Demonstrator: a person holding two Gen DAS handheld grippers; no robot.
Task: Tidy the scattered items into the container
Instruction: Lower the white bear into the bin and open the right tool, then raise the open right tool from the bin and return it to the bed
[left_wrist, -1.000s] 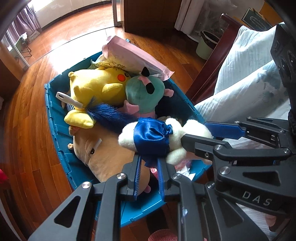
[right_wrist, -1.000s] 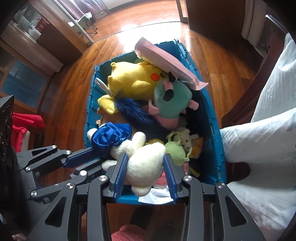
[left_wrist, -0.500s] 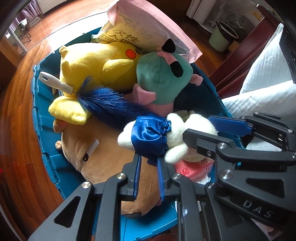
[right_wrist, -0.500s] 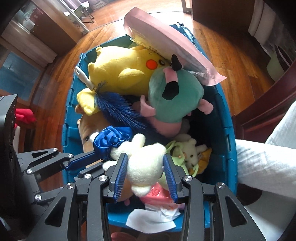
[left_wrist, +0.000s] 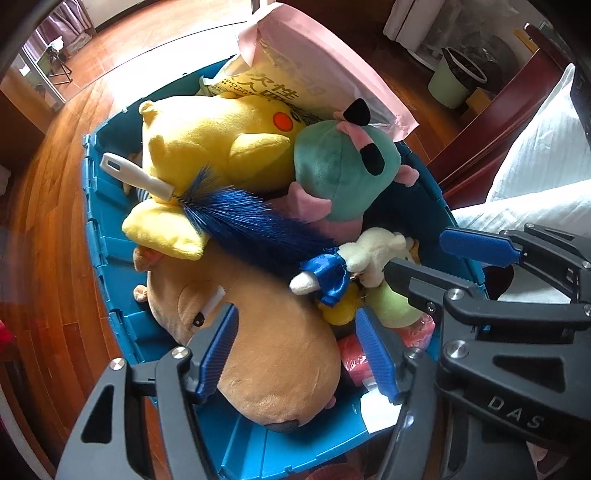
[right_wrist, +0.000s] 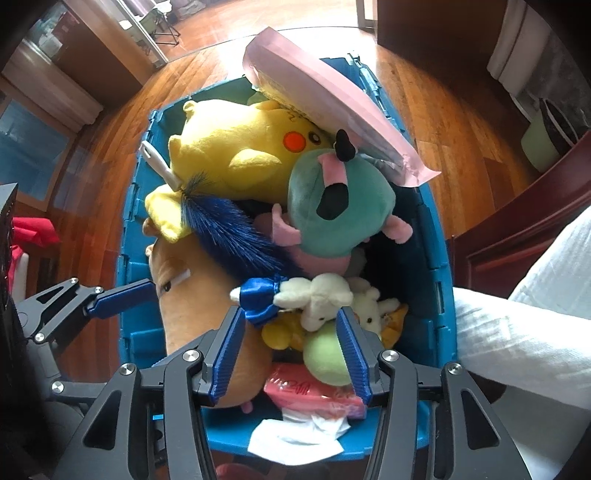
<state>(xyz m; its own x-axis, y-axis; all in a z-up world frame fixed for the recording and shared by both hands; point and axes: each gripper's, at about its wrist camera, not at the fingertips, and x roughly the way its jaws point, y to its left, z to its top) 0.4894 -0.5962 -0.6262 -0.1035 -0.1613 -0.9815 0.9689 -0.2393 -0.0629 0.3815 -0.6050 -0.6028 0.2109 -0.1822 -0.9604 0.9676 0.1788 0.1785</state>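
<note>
Plush toys crowd the blue crate, and much of its contents is buried. A small white plush in a blue satin dress lies loose on the heap near the crate's middle, at about 5 o'clock from the blue-bristled brush, resting on a yellow toy and a pale green one whose shapes are mostly covered. Both grippers hang above it pointing steeply down. The left gripper has its jaws opening, nothing pressed between the pads, only the tan plush lying far below the gap. The right gripper is likewise opening, the white plush showing beyond its tips without contact. At 12 o'clock a pink package leans over the yellow plush, hiding its far side, with the teal plush beside it. Pink wrapping and white paper at 6 o'clock are half hidden behind the fingers; what they are cannot be told.
</note>
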